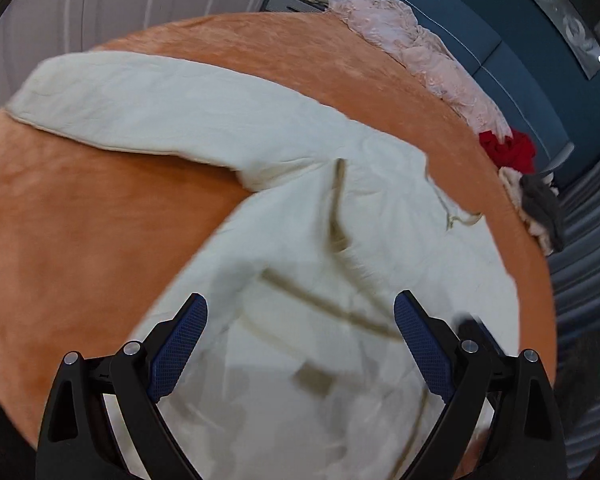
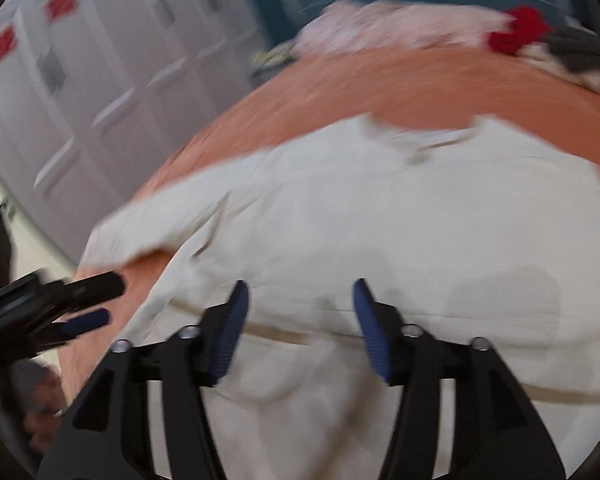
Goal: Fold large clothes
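On orange bedspread: cream garment spread flat, sleeve outstretched; both jaws apart, holding nothing.

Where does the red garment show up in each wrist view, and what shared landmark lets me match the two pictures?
Left wrist: the red garment sits at the right edge, on the far rim of the orange bed.
Right wrist: the red garment is at the upper right, blurred.
Shared landmark: the pink bedding lies beside it along the far edge.
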Tool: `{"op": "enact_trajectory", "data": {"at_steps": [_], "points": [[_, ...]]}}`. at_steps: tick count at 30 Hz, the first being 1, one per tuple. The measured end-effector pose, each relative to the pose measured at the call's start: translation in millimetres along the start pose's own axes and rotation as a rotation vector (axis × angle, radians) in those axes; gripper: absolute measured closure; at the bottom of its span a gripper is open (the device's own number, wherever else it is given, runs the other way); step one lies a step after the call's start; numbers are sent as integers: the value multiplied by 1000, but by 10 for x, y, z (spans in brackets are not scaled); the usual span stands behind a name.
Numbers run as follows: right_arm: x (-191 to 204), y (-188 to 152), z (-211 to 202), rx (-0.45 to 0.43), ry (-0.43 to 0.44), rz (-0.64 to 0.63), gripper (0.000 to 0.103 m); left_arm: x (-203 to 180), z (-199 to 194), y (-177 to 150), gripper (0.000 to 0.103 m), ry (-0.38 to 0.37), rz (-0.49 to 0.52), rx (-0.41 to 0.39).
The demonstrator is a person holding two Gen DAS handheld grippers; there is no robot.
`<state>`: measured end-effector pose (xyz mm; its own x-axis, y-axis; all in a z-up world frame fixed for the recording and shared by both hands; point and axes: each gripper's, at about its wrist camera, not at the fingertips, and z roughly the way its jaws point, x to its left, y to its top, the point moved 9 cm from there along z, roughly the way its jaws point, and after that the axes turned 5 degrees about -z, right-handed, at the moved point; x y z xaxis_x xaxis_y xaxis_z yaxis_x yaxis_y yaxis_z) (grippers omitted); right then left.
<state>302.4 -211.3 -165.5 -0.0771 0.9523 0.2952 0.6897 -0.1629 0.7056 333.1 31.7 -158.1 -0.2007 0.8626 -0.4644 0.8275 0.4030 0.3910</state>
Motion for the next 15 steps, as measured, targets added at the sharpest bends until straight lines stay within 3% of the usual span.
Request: {"op": "enact_trajectory", "data": {"at_steps": [4, 7, 9, 10, 12, 13, 14, 15], "points": [[-933, -104, -384, -33, -89, 238, 45, -345, 513, -7, 11, -92, -45, 74], [-1590, -221, -558, -56, -125, 427, 43, -429, 811, -73, 12, -88, -92, 124], [-1957, -300, -638, -83, -138, 541, 43, -445, 869, -67, 17, -75, -92, 113], [-2091, -313, -643, -91, -141, 580, 43, -480, 878, -62, 23, -79, -83, 98], [-2325, -343, -590, -106, -125, 661, 43, -549, 910, -73, 56, -101, -61, 102], [-2404, -357, -554, -107, -118, 692, 46, -591, 934, -86, 65, -100, -46, 107], [-2451, -344, -535, -108, -108, 709, 48, -601, 953, -89, 85, -80, -29, 104], [-2492, -326, -474, -112, -95, 728, 57, -612, 960, -84, 96, -60, -10, 95]]}}
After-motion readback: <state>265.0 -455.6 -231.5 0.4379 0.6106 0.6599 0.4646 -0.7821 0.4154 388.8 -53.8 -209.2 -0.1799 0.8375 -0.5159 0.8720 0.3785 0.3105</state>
